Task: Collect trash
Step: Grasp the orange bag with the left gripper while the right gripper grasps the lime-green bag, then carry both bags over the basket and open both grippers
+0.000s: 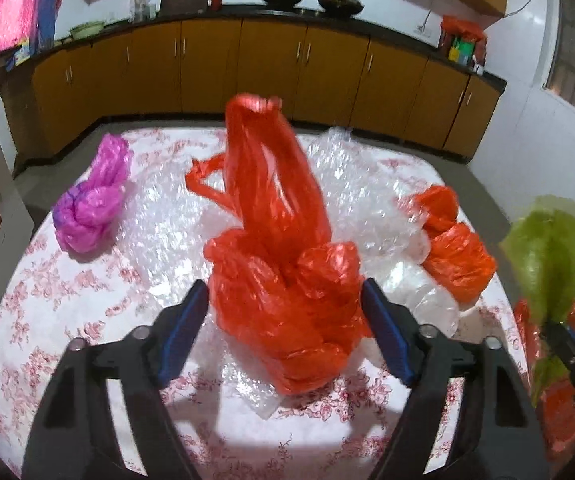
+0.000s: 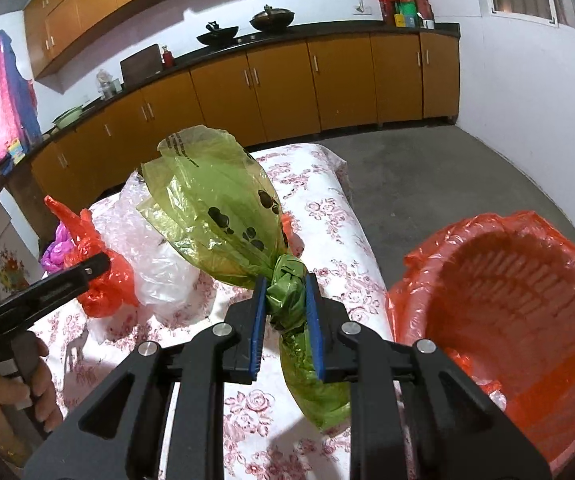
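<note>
The right gripper [image 2: 286,296] pinches the knotted green bag [image 2: 211,208] beside the red-lined basket [image 2: 519,300], which looks empty. The left gripper [image 1: 285,304] gapes around the big red bag [image 1: 275,240] without pressing it, and the pink bag [image 1: 95,200], a smaller orange bag [image 1: 453,244] and bubble wrap [image 1: 167,220] remain on the table [image 1: 47,300].

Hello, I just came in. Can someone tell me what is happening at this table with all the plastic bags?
A person is clearing plastic trash with a handheld gripper in each hand. The right gripper is shut on the knot of a green bag, held up beside the bin with the red liner. The left gripper's jaws are around a red bag on the table.
</note>
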### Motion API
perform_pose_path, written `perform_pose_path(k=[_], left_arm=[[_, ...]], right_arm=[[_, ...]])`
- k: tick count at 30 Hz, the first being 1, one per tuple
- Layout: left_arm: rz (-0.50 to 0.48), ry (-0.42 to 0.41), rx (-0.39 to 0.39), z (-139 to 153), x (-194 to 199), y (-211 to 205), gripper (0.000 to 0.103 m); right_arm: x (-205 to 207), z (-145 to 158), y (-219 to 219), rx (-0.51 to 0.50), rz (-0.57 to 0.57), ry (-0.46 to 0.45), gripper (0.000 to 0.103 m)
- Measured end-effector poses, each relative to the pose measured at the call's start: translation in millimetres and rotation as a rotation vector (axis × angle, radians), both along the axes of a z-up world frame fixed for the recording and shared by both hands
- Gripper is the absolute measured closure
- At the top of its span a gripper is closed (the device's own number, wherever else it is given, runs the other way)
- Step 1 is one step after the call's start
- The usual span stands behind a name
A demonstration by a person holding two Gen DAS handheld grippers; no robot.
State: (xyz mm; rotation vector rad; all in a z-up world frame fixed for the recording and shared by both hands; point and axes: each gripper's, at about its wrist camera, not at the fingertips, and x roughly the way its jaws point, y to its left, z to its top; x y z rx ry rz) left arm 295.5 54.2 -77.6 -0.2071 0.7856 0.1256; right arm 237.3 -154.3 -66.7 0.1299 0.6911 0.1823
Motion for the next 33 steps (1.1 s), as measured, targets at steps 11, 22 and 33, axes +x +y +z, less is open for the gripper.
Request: perform_pose_path(k=[11, 22, 33], left_arm=[[-0.038, -0.038, -0.045, 0.9, -17.8, -1.8, 0.071], [-0.059, -0.098, -0.048, 31.6, -58.9, -1.1, 0.072], [-0.186, -0.154, -0.032, 66.2, -107.0, -37.2, 0.072]], right_arm=[[-11.7, 5.6, -7.4, 0.01, 0.003, -0.018, 0.083], [-37.3, 20.9, -19.4, 0.021, -0.015, -0.055, 0.083], [-71.4, 42.9, -48.1, 0.027, -0.084, -0.102, 0.083]])
